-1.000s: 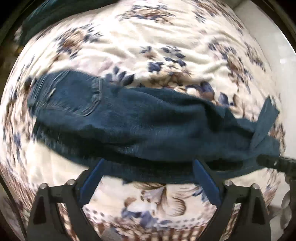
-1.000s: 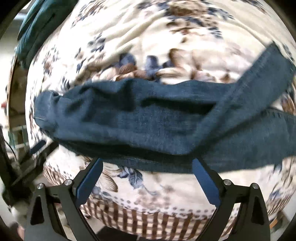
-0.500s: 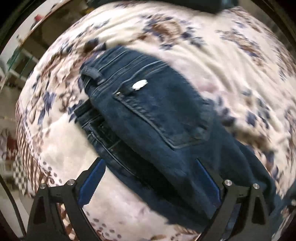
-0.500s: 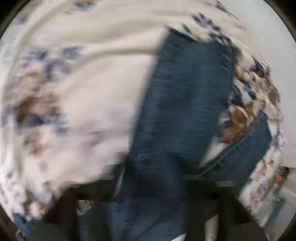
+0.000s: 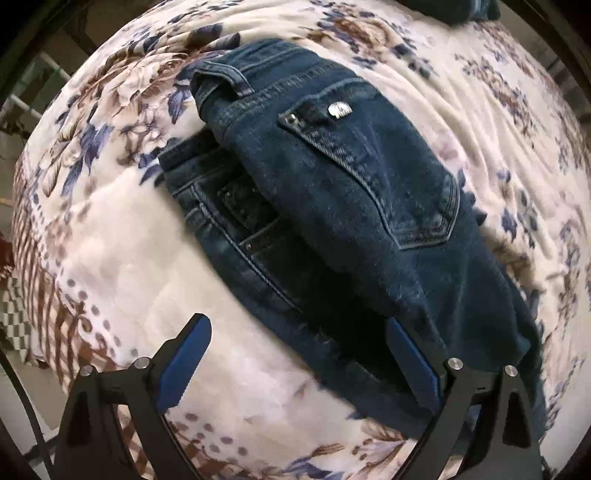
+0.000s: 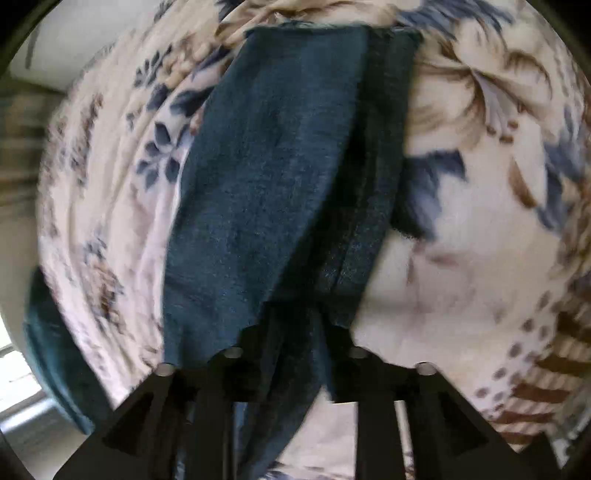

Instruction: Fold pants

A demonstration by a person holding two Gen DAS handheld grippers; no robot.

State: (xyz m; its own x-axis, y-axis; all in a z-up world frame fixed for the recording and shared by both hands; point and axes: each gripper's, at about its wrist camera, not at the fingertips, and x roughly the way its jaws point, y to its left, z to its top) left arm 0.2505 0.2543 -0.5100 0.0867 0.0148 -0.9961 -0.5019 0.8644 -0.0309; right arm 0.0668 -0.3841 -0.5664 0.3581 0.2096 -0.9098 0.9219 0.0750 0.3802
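Note:
Dark blue denim pants (image 5: 351, 184) lie folded lengthwise on a floral blanket (image 5: 129, 240), with the waistband at the upper left and a back pocket (image 5: 388, 177) facing up. My left gripper (image 5: 295, 323) points down over the seat of the pants and is open; its right finger is above the denim and its left finger above the blanket. In the right wrist view the pant legs (image 6: 266, 184) run away from me. My right gripper (image 6: 295, 332) has bunched denim pinched between its narrow jaws, which are opening.
The blanket's striped border (image 5: 40, 295) marks the bed edge at the left, with a white rack and floor beyond. A dark teal cloth (image 5: 454, 7) lies at the far side of the bed. In the right wrist view teal fabric (image 6: 48, 350) shows at the lower left.
The left gripper moved from the middle of the pants to the waist end and rolled, staying open. The right gripper rolled, swung along the legs and went from wide open to pinching the denim.

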